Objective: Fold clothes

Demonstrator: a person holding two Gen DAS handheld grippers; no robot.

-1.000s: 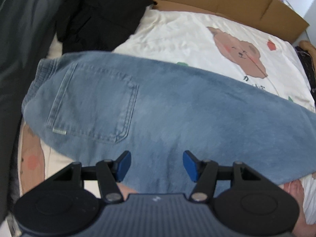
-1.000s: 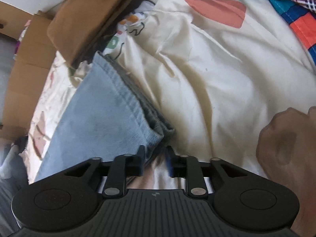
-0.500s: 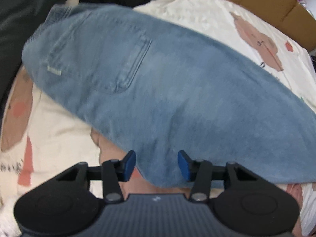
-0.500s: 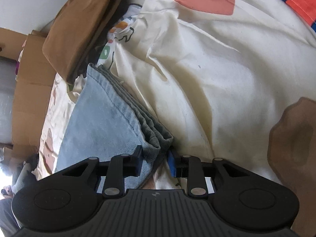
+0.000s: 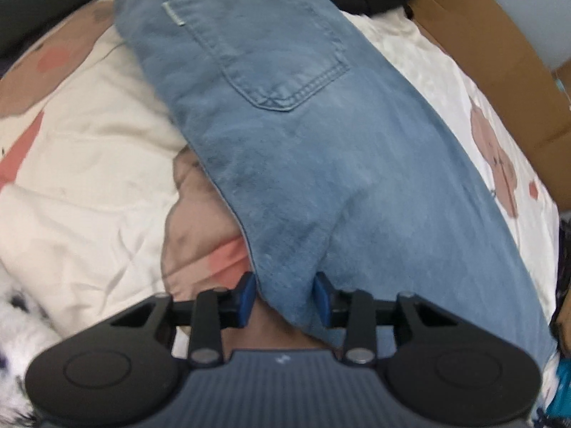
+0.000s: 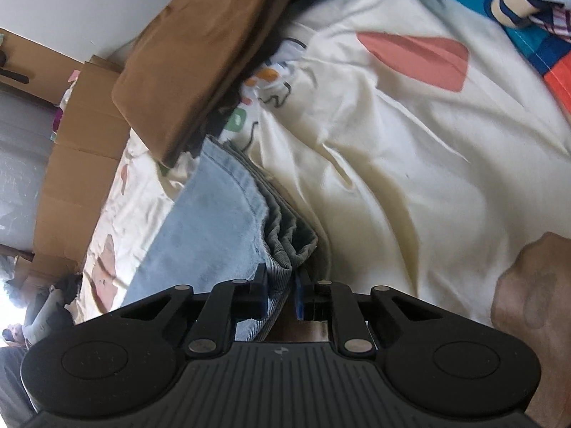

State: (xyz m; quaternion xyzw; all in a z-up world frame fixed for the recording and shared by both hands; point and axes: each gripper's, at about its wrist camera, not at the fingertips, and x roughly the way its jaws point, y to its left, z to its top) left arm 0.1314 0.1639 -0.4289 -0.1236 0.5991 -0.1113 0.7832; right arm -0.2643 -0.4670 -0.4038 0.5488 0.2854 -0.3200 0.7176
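Looking down my left gripper (image 5: 284, 294), I had just been closing its blue pads on a bunched fold of the jeans (image 5: 321, 164), which lay back pocket (image 5: 257, 39) up across the cream bedsheet (image 5: 82, 164) beside a cardboard box (image 5: 499, 71). Along my right gripper (image 6: 280, 294), the jaws had been closing too and stood nearly together, pinching the stacked hems of the jeans near a folded brown garment (image 6: 200, 57).
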